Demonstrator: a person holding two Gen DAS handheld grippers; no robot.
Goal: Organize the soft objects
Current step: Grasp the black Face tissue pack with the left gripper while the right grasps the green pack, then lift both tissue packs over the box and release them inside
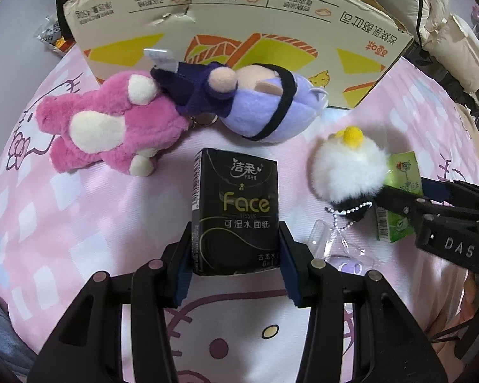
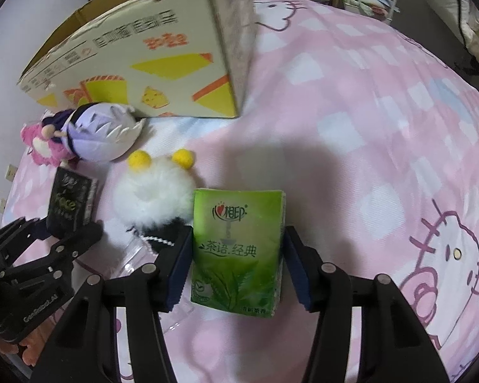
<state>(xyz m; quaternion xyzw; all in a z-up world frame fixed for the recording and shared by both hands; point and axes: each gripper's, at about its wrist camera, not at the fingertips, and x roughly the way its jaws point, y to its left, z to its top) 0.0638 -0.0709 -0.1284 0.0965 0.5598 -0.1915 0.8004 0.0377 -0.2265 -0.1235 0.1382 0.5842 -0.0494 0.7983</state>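
Observation:
My left gripper (image 1: 236,249) is shut on a black "Face" tissue pack (image 1: 236,210), both pads against its sides; it rests on the pink bed. My right gripper (image 2: 236,261) straddles a green tissue pack (image 2: 238,252); the left pad touches it, the right pad stands slightly off. A pink plush bear (image 1: 102,127), a purple plush doll (image 1: 258,108) and a white fluffy plush (image 1: 348,172) with yellow ears lie on the bed in front of a cardboard box (image 1: 239,32). The right gripper (image 1: 408,207) also shows in the left view, around the green pack (image 1: 399,198).
The pink Hello Kitty bedspread (image 2: 367,127) stretches to the right. A clear plastic piece (image 1: 345,245) lies below the white plush. Snack wrappers (image 1: 51,35) lie at far left. A white duvet (image 1: 453,32) is heaped at far right.

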